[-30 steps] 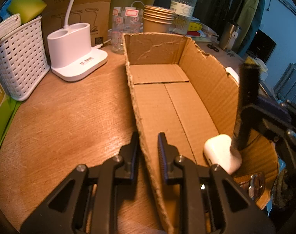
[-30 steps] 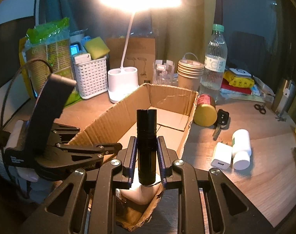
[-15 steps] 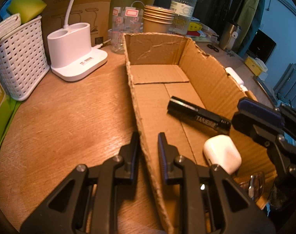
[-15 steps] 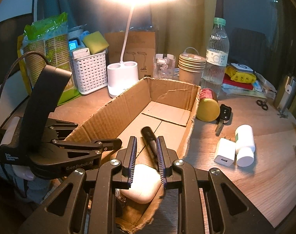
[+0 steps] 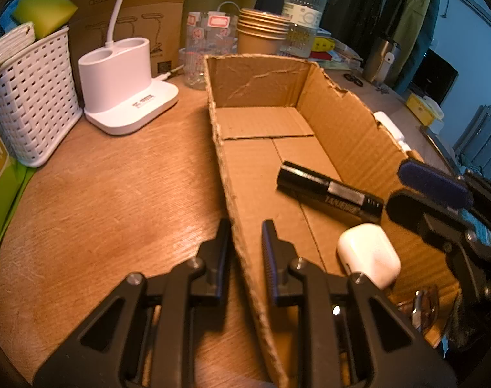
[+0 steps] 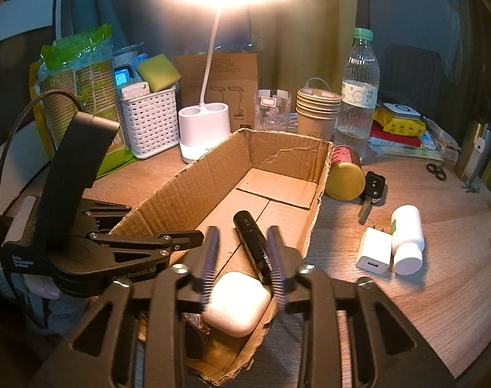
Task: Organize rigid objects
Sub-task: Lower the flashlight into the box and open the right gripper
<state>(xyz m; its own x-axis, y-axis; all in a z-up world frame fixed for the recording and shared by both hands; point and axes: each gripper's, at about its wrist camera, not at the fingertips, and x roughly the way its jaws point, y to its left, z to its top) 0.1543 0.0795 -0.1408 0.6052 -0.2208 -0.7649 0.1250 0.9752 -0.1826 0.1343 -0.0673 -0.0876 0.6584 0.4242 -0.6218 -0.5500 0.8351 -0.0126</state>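
A black flashlight point(image 5: 329, 192) lies flat on the floor of the open cardboard box point(image 5: 261, 77), next to a white earbud case point(image 5: 368, 255). Both also show in the right wrist view: the flashlight point(image 6: 252, 242) and the case point(image 6: 235, 304). My left gripper point(image 5: 244, 245) is shut on the box's left wall near its front corner. My right gripper point(image 6: 244, 258) is open and empty above the box's near end. On the table right of the box lie a white charger point(image 6: 373, 255), a white pill bottle point(image 6: 407, 239), a car key point(image 6: 371, 190) and a gold-lidded jar point(image 6: 344, 177).
Behind the box stand a white lamp base point(image 5: 122, 87), a white basket point(image 5: 29, 97), a glass point(image 5: 210, 48), stacked paper cups point(image 5: 261, 35) and a water bottle point(image 5: 303, 13). Scissors point(image 6: 436, 171) lie far right. The table edge curves close at front right.
The right gripper held the flashlight upright over the box, then let it go. The flashlight now lies flat in the box and the jaws have spread wider. The left gripper has not moved.
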